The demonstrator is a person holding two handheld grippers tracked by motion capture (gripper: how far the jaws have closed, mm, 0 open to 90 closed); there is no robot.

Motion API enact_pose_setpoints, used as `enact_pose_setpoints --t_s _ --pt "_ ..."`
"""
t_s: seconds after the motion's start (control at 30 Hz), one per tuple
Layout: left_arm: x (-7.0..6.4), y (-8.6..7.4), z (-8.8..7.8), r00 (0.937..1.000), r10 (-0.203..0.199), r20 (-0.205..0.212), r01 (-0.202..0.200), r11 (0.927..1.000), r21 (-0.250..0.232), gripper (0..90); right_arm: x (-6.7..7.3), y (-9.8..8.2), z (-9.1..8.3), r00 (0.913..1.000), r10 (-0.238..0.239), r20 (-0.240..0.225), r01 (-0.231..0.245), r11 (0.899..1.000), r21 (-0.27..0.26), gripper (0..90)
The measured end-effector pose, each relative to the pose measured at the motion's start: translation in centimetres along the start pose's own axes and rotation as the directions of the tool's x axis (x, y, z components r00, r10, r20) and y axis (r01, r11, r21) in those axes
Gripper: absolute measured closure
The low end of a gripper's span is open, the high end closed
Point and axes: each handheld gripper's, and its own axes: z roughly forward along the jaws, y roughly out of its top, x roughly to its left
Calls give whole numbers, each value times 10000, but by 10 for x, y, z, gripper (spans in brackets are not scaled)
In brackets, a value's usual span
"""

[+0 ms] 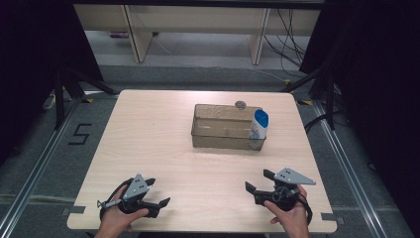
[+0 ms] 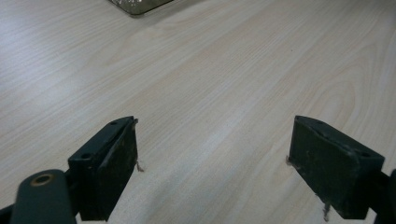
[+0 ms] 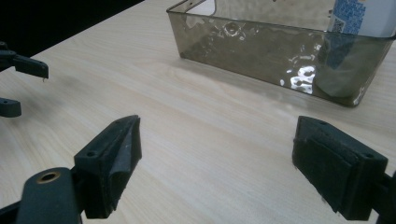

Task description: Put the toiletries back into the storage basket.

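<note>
A clear smoky plastic bin (image 1: pixel 225 127) stands on the far half of the light wood table (image 1: pixel 163 148). A white bottle with a blue cap (image 1: pixel 258 124) stands upright in the bin's right end; its label (image 3: pixel 348 14) shows through the bin wall (image 3: pixel 261 49). My left gripper (image 1: pixel 159 192) rests near the front left edge, open, with bare table between its jaws (image 2: pixel 212 154). My right gripper (image 1: pixel 258 181) sits near the front right, open too, nothing held (image 3: pixel 215 158). The bin's corner (image 2: pixel 135 5) peeks in at the top of the left gripper view.
A small round grey object (image 1: pixel 240 104) lies just behind the bin. Dark curtains flank the table, with stands and cables on the floor around it. The left gripper's jaw tips (image 3: pixel 18 65) show at the left edge of the right gripper view.
</note>
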Motion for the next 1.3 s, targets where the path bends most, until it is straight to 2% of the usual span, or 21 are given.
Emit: enact_pose_setpoints --t_s 0.17,0.2,0.27,0.33,0.37,0.43,0.47,0.5,0.57,0.6,0.63,0.7,0.73,0.8,0.83,0.87,0.93,0.97,1.0,1.03,1.3 --pt "0 0 0 10000 -1 -31 1 10000 9 152 5 -3 -3 9990 421 -164 -417 9989 233 168" --pt "0 0 0 10000 -5 -25 5 10000 1 152 4 -4 -3 9999 139 -94 -137 9997 178 169" --pt "0 0 0 10000 2 -20 -2 10000 4 152 6 -7 -2 9995 254 -201 -252 9996 134 169" --pt "0 0 0 10000 0 14 0 10000 -5 152 6 -7 -4 9998 -82 -204 85 9998 166 169" --pt "0 0 0 10000 10 -5 -10 10000 -1 152 8 -9 -3 9996 142 -224 -137 9997 193 168" --pt "0 0 0 10000 2 -4 -2 10000 -12 152 8 -9 -5 9995 -91 -295 97 9998 184 169" --pt "0 0 0 10000 2 -13 -2 10000 -11 152 12 -10 -6 9991 287 -321 -277 9991 308 168" --pt "0 0 0 10000 20 -13 -20 10000 1 152 10 -10 -6 9997 -43 -257 50 9996 264 168" --pt "0 0 -1 10000 67 -41 -66 10000 40 152 13 -12 -8 9994 204 -280 -196 9995 260 168" --pt "1 0 -1 9999 137 -65 -136 9999 97 152 11 -12 -8 9990 -83 -429 93 9997 229 168" --pt "1 0 -1 9998 159 -83 -158 9998 119 152 13 -13 -9 9992 211 -338 -201 9994 281 168" --pt "1 0 -1 9998 160 -83 -159 9998 117 152 12 -14 -9 9993 -58 -361 62 9999 120 168" --pt "1 0 -1 9998 164 -84 -163 9998 128 152 14 -15 -10 9993 190 -336 -182 9996 220 167" --pt "1 0 -1 9998 175 -79 -174 9998 137 152 14 -16 -13 9991 224 -370 -208 9990 408 167" --pt "1 0 -1 9998 175 -82 -174 9998 135 152 11 -17 -13 9993 -52 -359 64 9994 333 167" --pt "1 0 -1 9998 173 -82 -171 9998 132 152 14 -18 -13 9991 247 -346 -236 9992 318 166" --pt "1 0 -1 9998 180 -79 -179 9997 139 152 12 -19 -15 9993 -32 -380 47 9993 378 165" --pt "1 0 -1 9998 181 -77 -180 9997 140 152 14 -20 -15 9985 298 -462 -276 9986 457 164" --pt "-1 0 1 10000 -78 6 78 9999 -86 152 14 -21 -14 9984 238 -514 -219 9991 376 164" --pt "-1 0 1 10000 -78 6 78 9999 -86 152 14 -22 -15 9993 127 -357 -116 9995 302 163" --pt "-1 0 1 10000 -58 -11 58 10000 -65 152 15 -26 -21 9989 91 -450 -68 9986 517 159"
